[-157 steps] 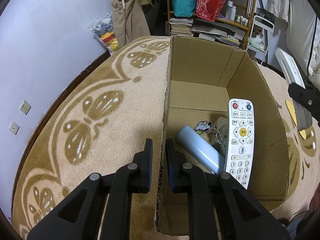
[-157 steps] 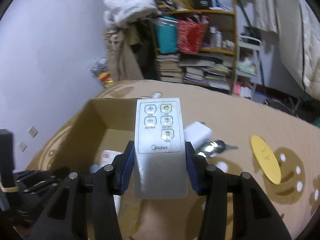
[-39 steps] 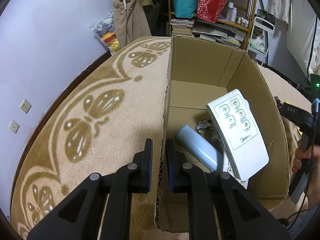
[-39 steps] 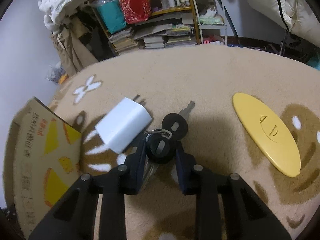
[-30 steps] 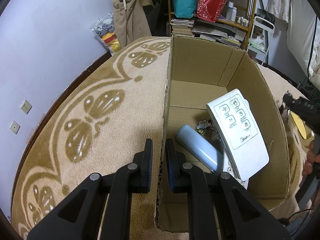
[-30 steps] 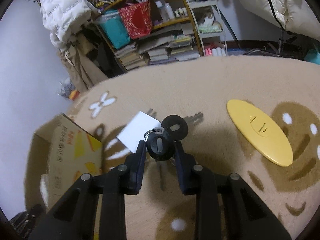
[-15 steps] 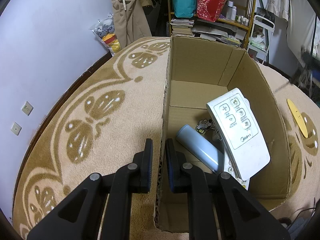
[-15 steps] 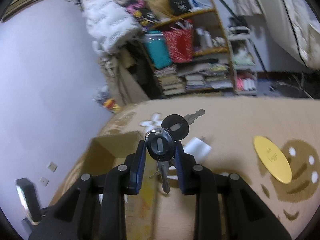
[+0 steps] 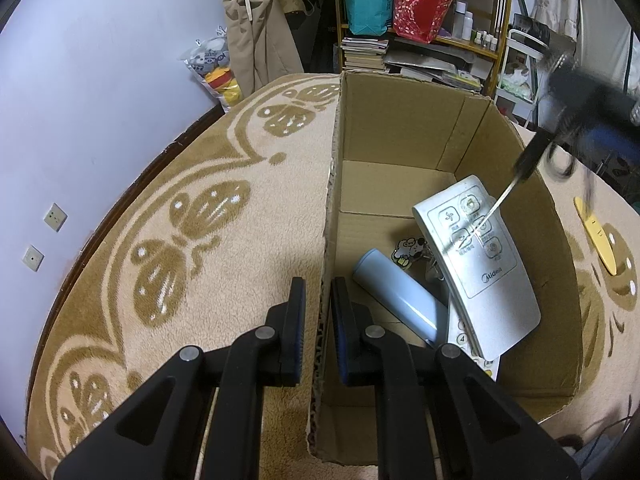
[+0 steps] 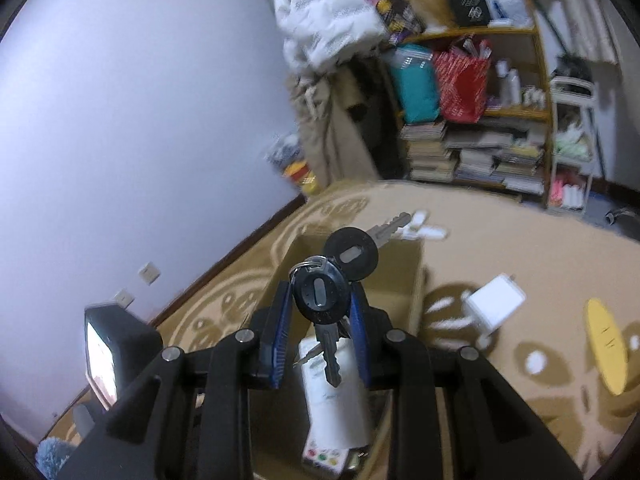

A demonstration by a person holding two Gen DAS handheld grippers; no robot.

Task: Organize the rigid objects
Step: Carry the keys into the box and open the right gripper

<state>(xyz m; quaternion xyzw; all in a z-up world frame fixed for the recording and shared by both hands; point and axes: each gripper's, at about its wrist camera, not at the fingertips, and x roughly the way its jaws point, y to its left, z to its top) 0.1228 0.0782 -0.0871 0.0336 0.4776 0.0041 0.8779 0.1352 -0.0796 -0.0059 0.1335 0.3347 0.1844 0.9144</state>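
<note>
My left gripper (image 9: 318,300) is shut on the left wall of the open cardboard box (image 9: 400,136) on the carpet. Inside lie a grey Midea remote (image 9: 480,264), a white TV remote (image 9: 468,340) under it, a pale blue cylinder (image 9: 396,292) and a cartoon keychain (image 9: 408,250). My right gripper (image 10: 320,312) is shut on a bunch of black-headed keys (image 10: 320,292) and holds it in the air above the box (image 10: 400,272). The keys (image 9: 524,164) and right gripper (image 9: 588,100) show blurred over the box's right wall in the left view.
A white charger plug (image 10: 494,304) and a yellow oval disc (image 10: 604,344) lie on the carpet right of the box. The disc also shows in the left view (image 9: 596,236). A cluttered bookshelf (image 10: 480,120) and hanging coats stand behind. A purple wall runs along the left.
My right gripper picked the keys off the carpet, lifted them and swung left over the box. The charger stayed on the carpet. My left gripper kept its hold on the box wall.
</note>
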